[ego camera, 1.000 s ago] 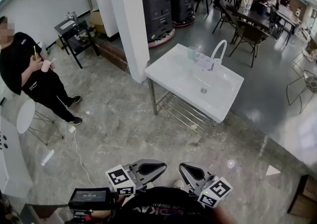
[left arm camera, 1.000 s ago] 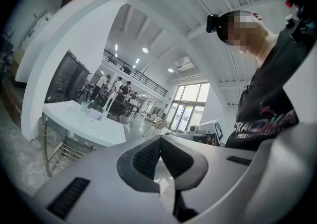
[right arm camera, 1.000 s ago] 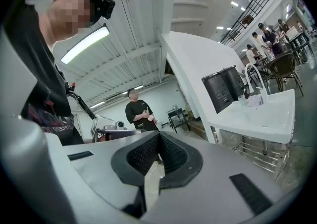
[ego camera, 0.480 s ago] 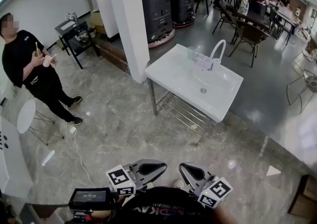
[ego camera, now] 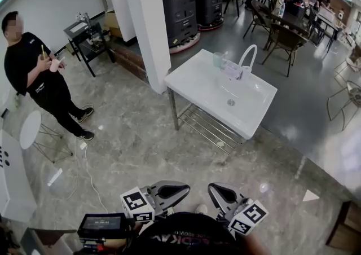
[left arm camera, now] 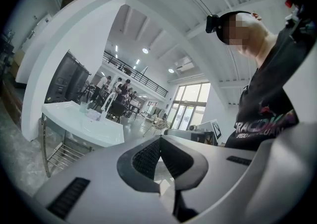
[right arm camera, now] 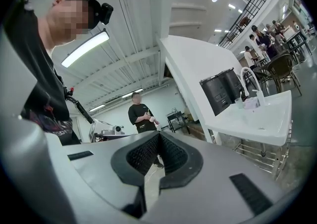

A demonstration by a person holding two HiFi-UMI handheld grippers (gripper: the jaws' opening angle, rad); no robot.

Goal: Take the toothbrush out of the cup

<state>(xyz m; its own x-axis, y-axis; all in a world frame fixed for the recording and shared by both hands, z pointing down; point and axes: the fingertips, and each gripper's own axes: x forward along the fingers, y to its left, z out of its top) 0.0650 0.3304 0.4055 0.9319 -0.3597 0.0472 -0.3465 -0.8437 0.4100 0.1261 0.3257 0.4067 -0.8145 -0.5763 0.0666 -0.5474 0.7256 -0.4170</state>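
At left, person in black T-shirt [ego camera: 35, 76] shifted slightly rightward in head view; right gripper [ego camera: 215, 189] nudged slightly right.

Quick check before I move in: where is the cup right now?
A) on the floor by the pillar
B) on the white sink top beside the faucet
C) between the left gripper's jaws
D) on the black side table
B: the clear cup stands at the back of the white sink, just left of the arched faucet.
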